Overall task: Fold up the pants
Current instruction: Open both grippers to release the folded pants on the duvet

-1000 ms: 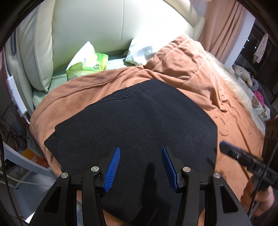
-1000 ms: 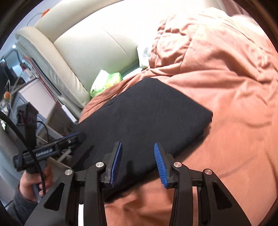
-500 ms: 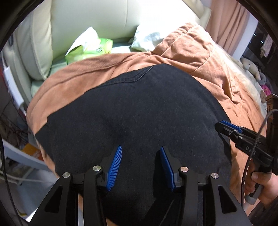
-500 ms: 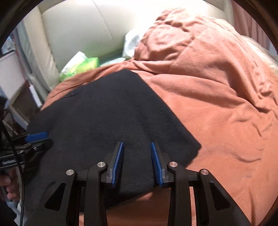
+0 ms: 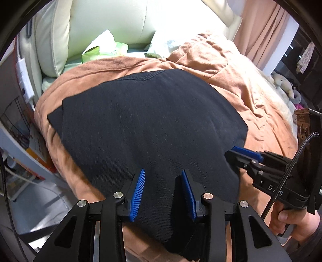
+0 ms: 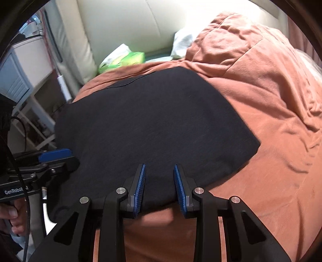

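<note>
Pants, black and folded into a flat slab, lie on the orange blanket of the bed, their near edge right under both my tools. My left tool hangs over that edge, blades apart with only cloth below; they have just been closing. My right tool sits at the near right edge, blades apart, gripping nothing. Beyond the pants, a green tissue pack rests against the cream headboard.
</note>
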Tool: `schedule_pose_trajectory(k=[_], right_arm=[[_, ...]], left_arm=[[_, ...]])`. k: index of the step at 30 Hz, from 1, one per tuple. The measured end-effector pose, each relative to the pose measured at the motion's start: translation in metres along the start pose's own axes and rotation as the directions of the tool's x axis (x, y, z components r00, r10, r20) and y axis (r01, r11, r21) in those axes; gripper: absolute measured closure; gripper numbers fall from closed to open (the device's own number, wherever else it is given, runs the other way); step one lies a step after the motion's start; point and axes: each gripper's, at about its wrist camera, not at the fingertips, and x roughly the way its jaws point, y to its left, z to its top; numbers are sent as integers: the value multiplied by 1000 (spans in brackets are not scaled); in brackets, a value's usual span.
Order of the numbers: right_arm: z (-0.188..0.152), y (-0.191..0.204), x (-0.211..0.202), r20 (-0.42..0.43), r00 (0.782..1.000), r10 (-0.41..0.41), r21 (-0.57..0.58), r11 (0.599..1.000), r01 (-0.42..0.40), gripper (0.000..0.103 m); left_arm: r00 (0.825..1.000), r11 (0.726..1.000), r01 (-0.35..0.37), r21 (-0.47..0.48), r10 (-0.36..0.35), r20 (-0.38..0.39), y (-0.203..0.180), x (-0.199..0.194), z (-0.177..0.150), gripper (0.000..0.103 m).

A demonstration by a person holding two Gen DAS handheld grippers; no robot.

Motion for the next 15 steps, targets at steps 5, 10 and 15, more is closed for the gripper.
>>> schedule_pose_trajectory(k=[5, 10, 15], right_arm=[[-12, 4, -7, -32, 999, 13, -20, 1000, -14, 76], [-19, 2, -35, -16, 1000, 8, -18, 1000, -8, 76], [-26, 3, -71, 17, 1000, -22, -32, 999, 23, 76]], left_arm=[[1000, 1000, 1, -12, -1, -14, -4, -7, -14, 64], [1000, 999, 15, -30, -15, -23, -9, -20, -26, 63], [1000, 999, 26, -25, -26, -10, -22, -40, -24, 63]])
